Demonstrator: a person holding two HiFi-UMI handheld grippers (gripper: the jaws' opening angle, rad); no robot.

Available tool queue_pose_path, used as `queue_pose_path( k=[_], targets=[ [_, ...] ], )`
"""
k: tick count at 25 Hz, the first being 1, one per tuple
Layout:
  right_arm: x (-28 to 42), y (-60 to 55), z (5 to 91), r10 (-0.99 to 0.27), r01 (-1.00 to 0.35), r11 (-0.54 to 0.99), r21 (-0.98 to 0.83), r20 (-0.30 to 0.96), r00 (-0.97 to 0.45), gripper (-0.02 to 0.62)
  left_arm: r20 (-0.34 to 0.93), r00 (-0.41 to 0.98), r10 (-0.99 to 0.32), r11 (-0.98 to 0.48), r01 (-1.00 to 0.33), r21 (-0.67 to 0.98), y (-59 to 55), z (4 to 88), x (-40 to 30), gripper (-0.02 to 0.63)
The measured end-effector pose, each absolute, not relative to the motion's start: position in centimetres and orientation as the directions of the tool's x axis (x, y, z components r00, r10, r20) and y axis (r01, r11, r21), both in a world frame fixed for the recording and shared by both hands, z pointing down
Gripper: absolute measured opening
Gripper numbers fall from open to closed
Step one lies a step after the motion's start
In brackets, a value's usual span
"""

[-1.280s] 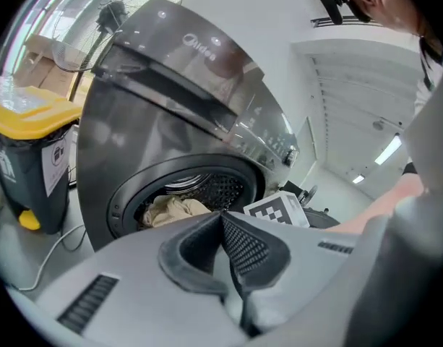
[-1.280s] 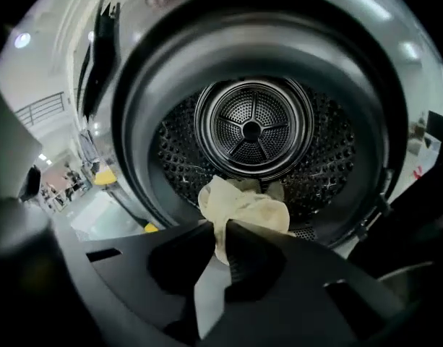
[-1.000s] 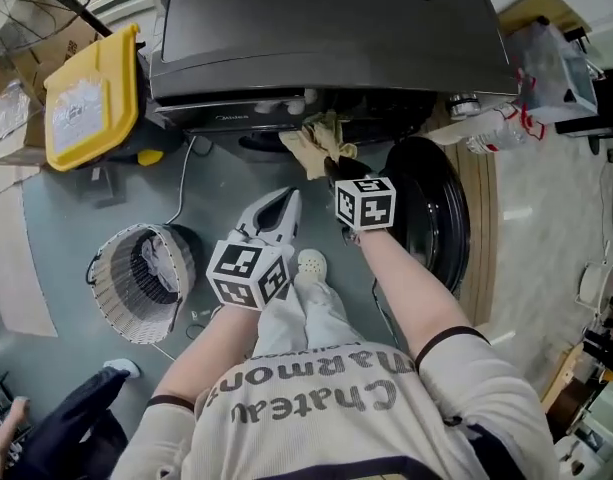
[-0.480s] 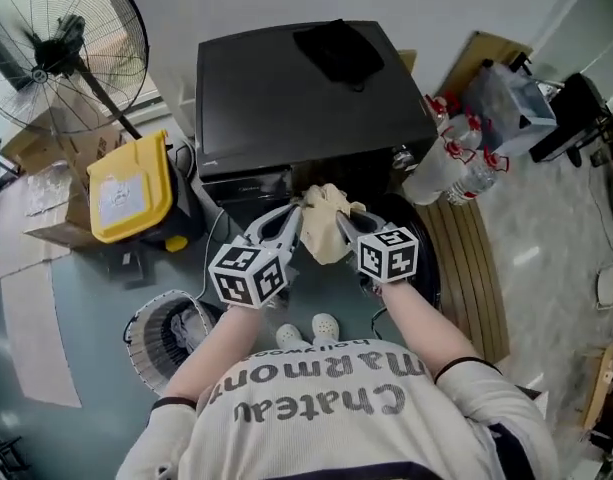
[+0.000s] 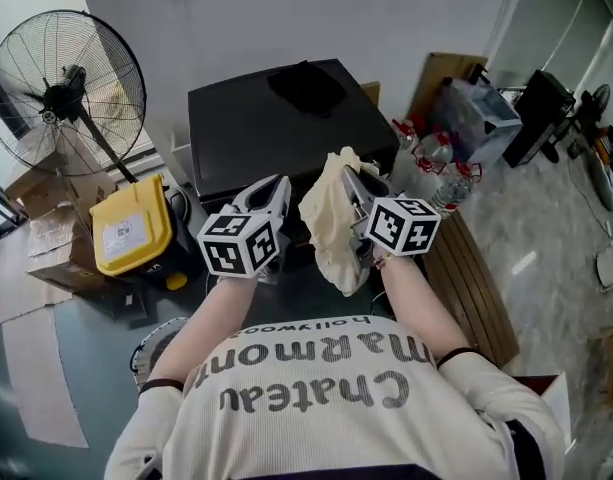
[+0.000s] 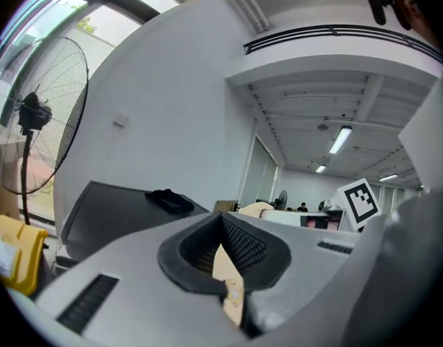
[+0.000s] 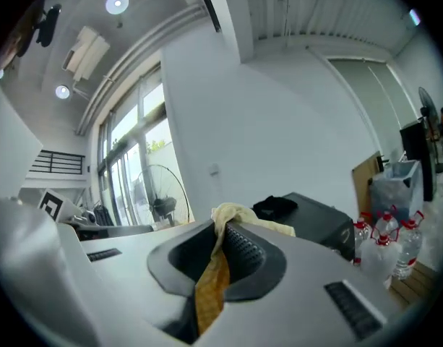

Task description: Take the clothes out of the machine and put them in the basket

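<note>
Both forearms [image 5: 211, 318] reach out side by side, roughly level. The left hand-held gripper [image 5: 271, 193] points forward, jaws pressed together. The right hand-held gripper [image 5: 352, 184] is clamped tight on a cream cloth [image 5: 331, 233] hanging from it.

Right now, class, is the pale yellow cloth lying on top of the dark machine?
No, the pale yellow cloth hangs pinched in the right hand-held gripper, off the dark machine.

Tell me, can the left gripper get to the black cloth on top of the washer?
Probably yes: the left gripper hangs by the front of the washer, with nothing between it and the black cloth.
</note>
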State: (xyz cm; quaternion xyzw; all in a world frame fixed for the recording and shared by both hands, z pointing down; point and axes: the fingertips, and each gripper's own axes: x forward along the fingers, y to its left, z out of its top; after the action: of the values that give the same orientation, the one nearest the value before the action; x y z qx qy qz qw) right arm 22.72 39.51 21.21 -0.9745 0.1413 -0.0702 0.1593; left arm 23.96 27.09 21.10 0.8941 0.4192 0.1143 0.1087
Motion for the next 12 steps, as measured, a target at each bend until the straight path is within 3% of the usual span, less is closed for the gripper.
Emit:
queue_pose_path(
  k=[12],
  targets=[
    [22.3,39.0,8.8,-0.395,-0.427,-0.859,-0.283,-0.165,0.904,0.051,0.048,0.694,0.718,-0.691,0.702,0.173,26.7,13.9,23.1,0.008]
  ],
)
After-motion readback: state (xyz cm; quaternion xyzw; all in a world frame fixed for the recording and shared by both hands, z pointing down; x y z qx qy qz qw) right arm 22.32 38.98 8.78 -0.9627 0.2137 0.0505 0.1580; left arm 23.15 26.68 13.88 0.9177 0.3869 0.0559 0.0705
